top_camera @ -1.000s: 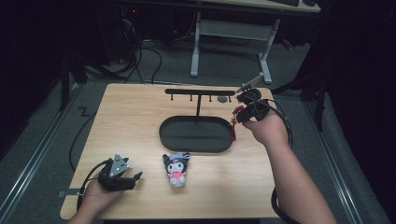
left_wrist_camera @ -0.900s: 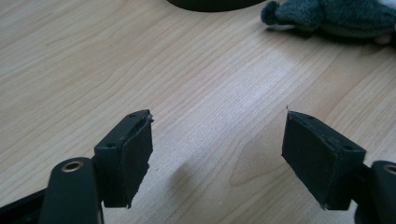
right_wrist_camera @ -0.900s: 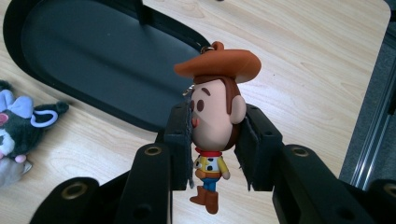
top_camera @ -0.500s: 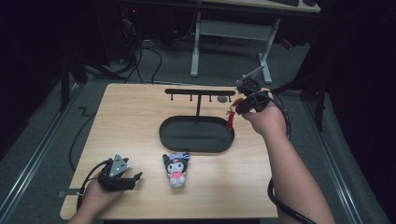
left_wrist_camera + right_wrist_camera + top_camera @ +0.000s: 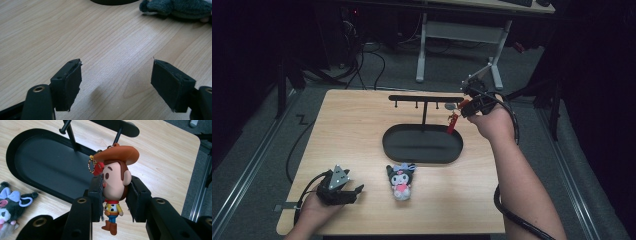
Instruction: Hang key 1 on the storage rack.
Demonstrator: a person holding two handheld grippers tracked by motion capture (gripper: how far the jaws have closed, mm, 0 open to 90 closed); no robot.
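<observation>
Where the high view blurs it, right gripper [image 5: 113,200] clamped on cowboy keychain [image 5: 115,182]; left gripper [image 5: 116,85] apart.

The cowboy figure keychain [image 5: 116,178] had a brown hat, brown hair, a red neckerchief, a yellow shirt, a black-and-white spotted vest, blue trousers, brown boots and a gold ring. The plush toy [image 5: 400,181] was black with a lilac bow and pink front. The tray [image 5: 422,146] and rack [image 5: 424,100] were black, the bench [image 5: 357,135] pale woodgrain, both tools black.
</observation>
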